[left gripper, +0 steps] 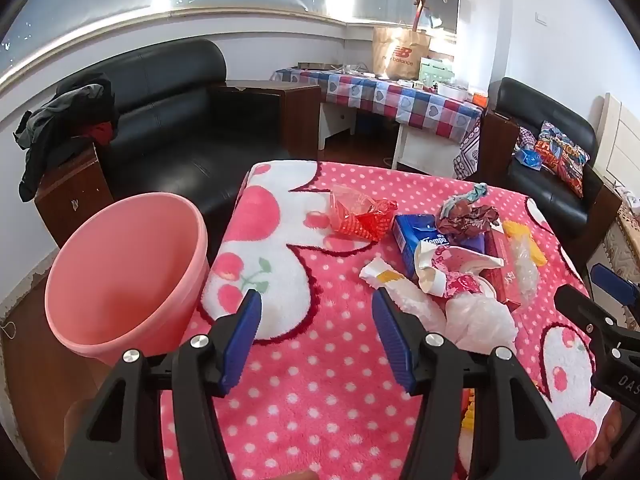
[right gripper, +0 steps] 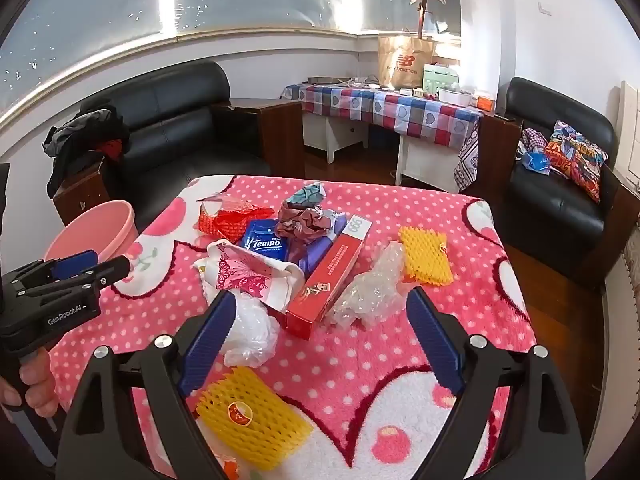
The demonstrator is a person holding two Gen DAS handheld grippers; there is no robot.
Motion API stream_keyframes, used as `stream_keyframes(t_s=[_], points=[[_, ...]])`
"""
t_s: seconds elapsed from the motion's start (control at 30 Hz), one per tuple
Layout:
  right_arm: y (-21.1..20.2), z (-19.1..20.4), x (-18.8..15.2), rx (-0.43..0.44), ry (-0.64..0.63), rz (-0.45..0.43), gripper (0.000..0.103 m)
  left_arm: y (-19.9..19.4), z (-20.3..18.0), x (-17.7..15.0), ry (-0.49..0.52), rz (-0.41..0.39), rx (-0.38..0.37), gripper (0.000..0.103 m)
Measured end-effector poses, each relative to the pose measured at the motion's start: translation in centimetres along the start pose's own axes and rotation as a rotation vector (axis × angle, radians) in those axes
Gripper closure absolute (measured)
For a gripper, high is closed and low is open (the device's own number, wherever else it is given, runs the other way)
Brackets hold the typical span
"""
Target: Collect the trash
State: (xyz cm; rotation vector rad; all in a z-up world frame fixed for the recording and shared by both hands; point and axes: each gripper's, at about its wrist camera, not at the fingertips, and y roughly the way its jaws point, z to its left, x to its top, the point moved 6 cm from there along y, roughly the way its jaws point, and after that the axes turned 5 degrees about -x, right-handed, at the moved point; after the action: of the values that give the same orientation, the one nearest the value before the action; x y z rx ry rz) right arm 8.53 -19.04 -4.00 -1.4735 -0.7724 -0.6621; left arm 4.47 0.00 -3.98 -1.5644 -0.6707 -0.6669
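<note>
Pink fleece-covered counter (right gripper: 460, 280) carries trash heap at centre: thin plastic bag (right gripper: 250, 334), bubble wrap (right gripper: 368, 292), yellow foam net (right gripper: 250, 416), all light, soft, crushable; pinch bunched folds. Red carton (right gripper: 328, 280) stiff; grip narrow sides. Pink bin (left gripper: 124, 280) at 9 o'clock. Left gripper (left gripper: 316, 342), right gripper (right gripper: 318, 344): fingers spread, empty.

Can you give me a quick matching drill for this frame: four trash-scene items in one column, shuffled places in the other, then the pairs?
Items
1. round pink plastic bin
2. blue Tempo tissue pack
3. long red cardboard box
4. yellow foam fruit net with a round red sticker

Places
A. nearest the right gripper, by its left finger
B. off the blanket's left edge
C. between the printed paper bag and the bubble wrap
D. right of the red mesh wrapper, under crumpled brown paper

Pairs: 1-B, 2-D, 3-C, 4-A
</note>
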Motion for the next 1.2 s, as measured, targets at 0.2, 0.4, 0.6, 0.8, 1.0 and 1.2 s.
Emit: stream_keyframes(t_s=[0.2,0.4,0.6,0.8,1.0,1.2], points=[[-0.1,0.1,0.0,0.002,0.001,0.001,0.015,0.0,0.0,0.1,-0.002,-0.002,0.002,0.046],[-0.2,0.4,-0.1,0.002,0.005,-0.007,0.015,-0.3,-0.1,0.5,0.001,-0.011,0.003,0.046],[-0.6,0.1,0.5,0.001,0.005,-0.02,0.015,-1.3,0.0,0.4,0.001,-0.027,0.001,0.046],[-1.0,0.1,0.6,-0.004,0.007,-0.033,0.015,-1.7,0.1,0.5,0.002,-0.039,0.001,0.046],[-1.6,0.2,0.8,-0.006,0.01,-0.044,0.015,-2.3,0.2,0.4,0.003,-0.051,0.001,0.046],[-1.9,0.3,0.9,-0.007,0.01,-0.05,0.015,-2.8,0.2,0.4,0.004,-0.058,0.001,0.046]])
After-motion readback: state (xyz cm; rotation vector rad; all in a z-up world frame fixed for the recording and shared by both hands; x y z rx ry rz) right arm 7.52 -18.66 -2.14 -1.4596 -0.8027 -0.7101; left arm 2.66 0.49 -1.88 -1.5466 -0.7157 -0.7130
